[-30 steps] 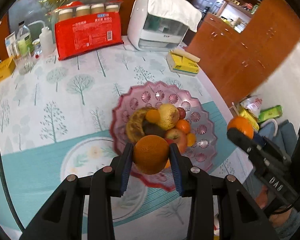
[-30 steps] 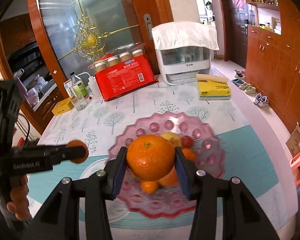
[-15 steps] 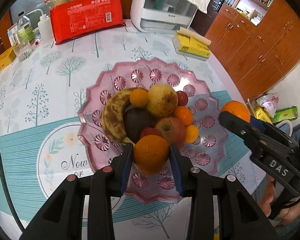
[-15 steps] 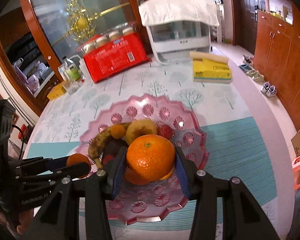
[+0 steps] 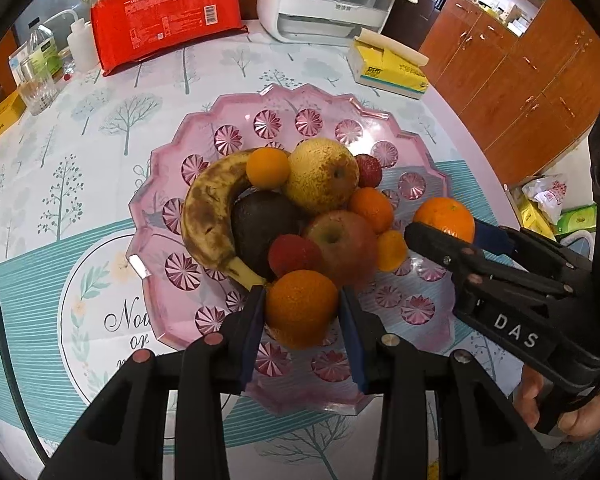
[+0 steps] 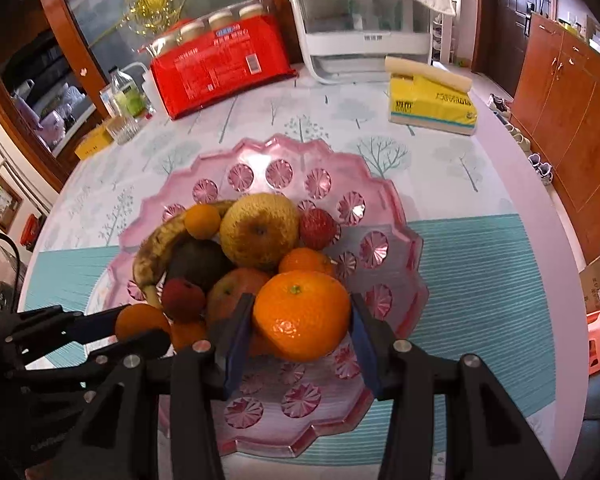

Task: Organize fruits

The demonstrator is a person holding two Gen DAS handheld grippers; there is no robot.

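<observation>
Both grippers have come down and forward over the last second, so the pink dish now fills each view where before it sat further off.

From the left wrist view, the left gripper (image 5: pixel 302 312) is clamped on an orange (image 5: pixel 301 308), held low over the near part of the pink dish (image 5: pixel 236 120), just in front of the piled fruit. My guess is it is held there to be set on the bare near side, since the middle is already heaped. In the heap I count one banana (image 5: pixel 208 216), one dark avocado (image 5: pixel 260 228), one yellow pear (image 5: pixel 322 176), one apple (image 5: pixel 340 244), two red lychee-like fruits (image 5: pixel 294 254) and three small tangerines (image 5: pixel 268 168). The right gripper (image 5: pixel 446 226) reaches in from the right side, pinching its own orange (image 5: pixel 444 214) over the dish's right side.

From the right wrist view, the right gripper (image 6: pixel 300 320) is closed on that larger orange (image 6: pixel 302 316), just above the near right of the dish (image 6: pixel 400 220), touching or nearly touching the pile; I cannot tell which. The left gripper (image 6: pixel 140 330) shows at the lower left with its orange (image 6: pixel 142 322) beside the heap. That makes two oranges in the tongs, none yet let go. Behind stand one red package (image 6: pixel 220 64), one yellow tissue pack (image 6: pixel 432 106) and one white appliance (image 6: pixel 364 36).
</observation>
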